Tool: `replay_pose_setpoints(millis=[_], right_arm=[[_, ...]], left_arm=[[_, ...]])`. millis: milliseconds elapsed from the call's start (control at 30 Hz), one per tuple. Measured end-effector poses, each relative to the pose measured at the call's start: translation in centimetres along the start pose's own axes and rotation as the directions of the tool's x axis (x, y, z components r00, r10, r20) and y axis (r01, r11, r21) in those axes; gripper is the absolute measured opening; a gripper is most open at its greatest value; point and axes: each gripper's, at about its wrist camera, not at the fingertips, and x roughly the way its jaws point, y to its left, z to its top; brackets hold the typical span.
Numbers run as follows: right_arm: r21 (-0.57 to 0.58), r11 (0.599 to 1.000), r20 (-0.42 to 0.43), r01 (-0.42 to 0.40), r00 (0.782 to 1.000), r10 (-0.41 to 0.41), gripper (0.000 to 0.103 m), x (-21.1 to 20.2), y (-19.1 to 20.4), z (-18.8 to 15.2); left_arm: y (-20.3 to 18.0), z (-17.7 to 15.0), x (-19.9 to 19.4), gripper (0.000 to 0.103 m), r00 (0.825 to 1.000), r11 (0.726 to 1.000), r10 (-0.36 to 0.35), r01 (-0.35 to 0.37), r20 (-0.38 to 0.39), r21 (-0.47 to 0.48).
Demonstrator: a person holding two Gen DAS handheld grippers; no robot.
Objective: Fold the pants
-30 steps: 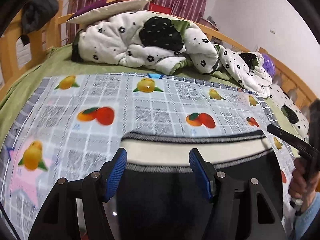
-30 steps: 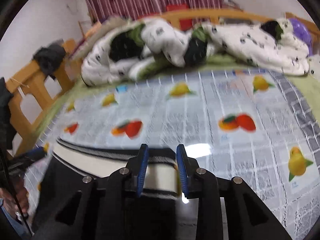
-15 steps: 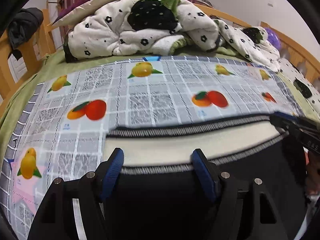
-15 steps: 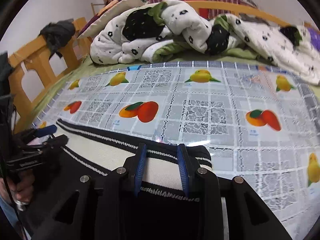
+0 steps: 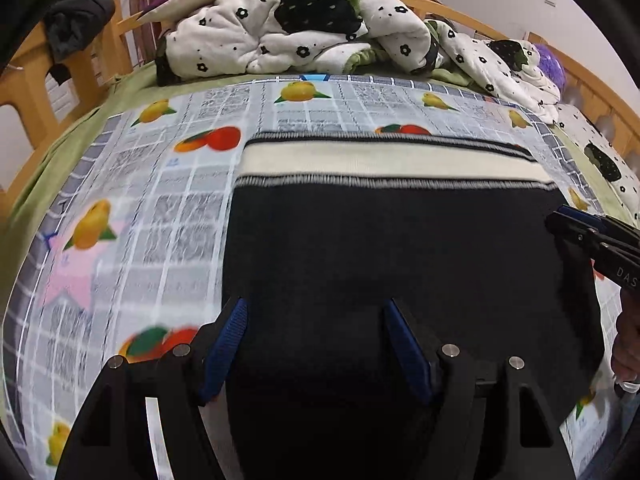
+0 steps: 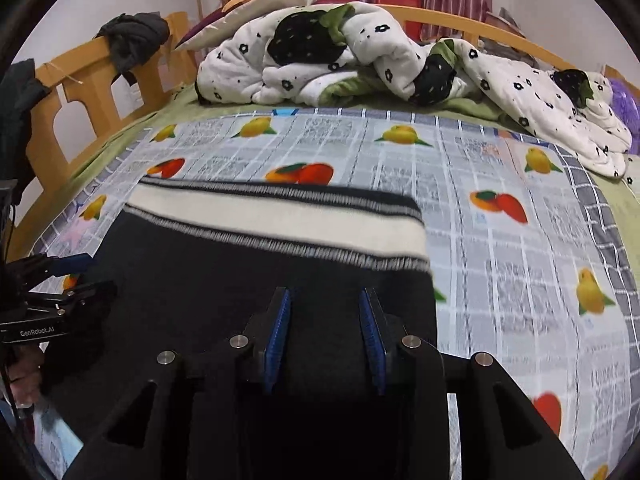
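Note:
Dark pants (image 5: 400,248) lie flat on the fruit-print mat (image 5: 160,200), their cream striped waistband (image 5: 380,162) at the far end. My left gripper (image 5: 315,308) stands open over the near dark cloth by the pants' left edge, pads wide apart. From the right wrist view the pants (image 6: 224,280) and waistband (image 6: 280,216) fill the left half. My right gripper (image 6: 324,294) hovers near their right edge; its jaws are opening, with dark cloth seen between them but not pinched. Each gripper shows in the other's view: the right gripper (image 5: 576,224) and the left gripper (image 6: 86,276).
A rumpled white quilt with black flowers (image 5: 300,36) and a pillow (image 6: 248,4) are heaped at the far side of the bed. A wooden bed frame (image 6: 80,80) with a dark garment (image 6: 132,36) hung on it runs along the left. A person's hand (image 5: 628,344) holds the right gripper.
Both grippers drew back from the waistband toward the near end of the pants. The waistband, earlier between the right gripper's pads, now lies flat ahead of both.

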Motion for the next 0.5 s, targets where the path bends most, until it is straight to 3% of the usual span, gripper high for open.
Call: replay_pose_setpoints(millis=[500], right_arm=[[0.016, 0.999, -0.038, 0.030, 0.999, -0.029, 0.036, -4.5, 1.8, -6.1]], left_arm=[[-0.9, -5.4, -4.0, 0.069, 1.000, 1.000, -0.007, 0.007, -0.002, -0.015]])
